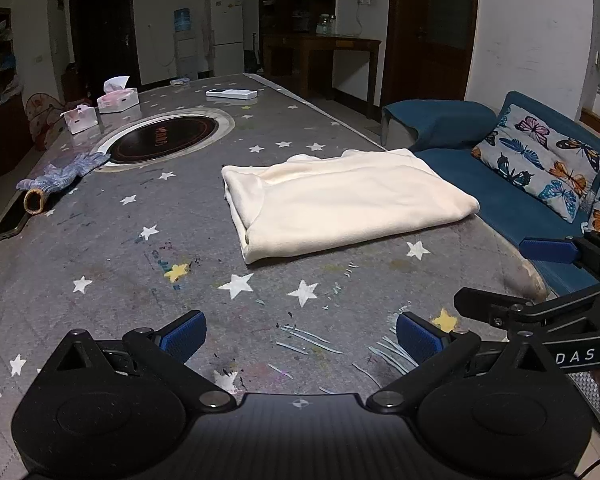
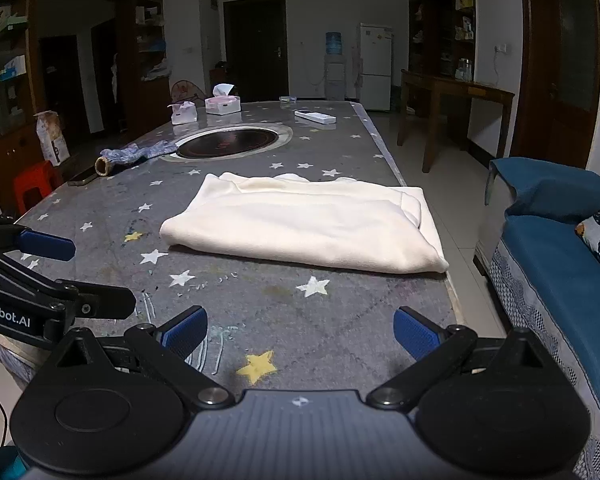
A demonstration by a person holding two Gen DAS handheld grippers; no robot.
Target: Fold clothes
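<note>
A cream garment (image 1: 340, 200) lies folded into a flat rectangle on the grey star-patterned table (image 1: 140, 280), near the table's right edge. It also shows in the right wrist view (image 2: 308, 228). My left gripper (image 1: 300, 338) is open and empty, held above the table's near end, short of the garment. My right gripper (image 2: 300, 332) is open and empty, also short of the garment. The right gripper shows at the right edge of the left wrist view (image 1: 540, 276). The left gripper shows at the left edge of the right wrist view (image 2: 60, 272).
A round dark hotplate (image 1: 168, 138) is set in the table's middle. Work gloves (image 1: 60, 174), a phone (image 1: 10, 220), two tissue boxes (image 1: 118, 98), and a remote (image 1: 231, 93) lie further back. A blue sofa (image 1: 520, 200) with butterfly cushions stands at the right.
</note>
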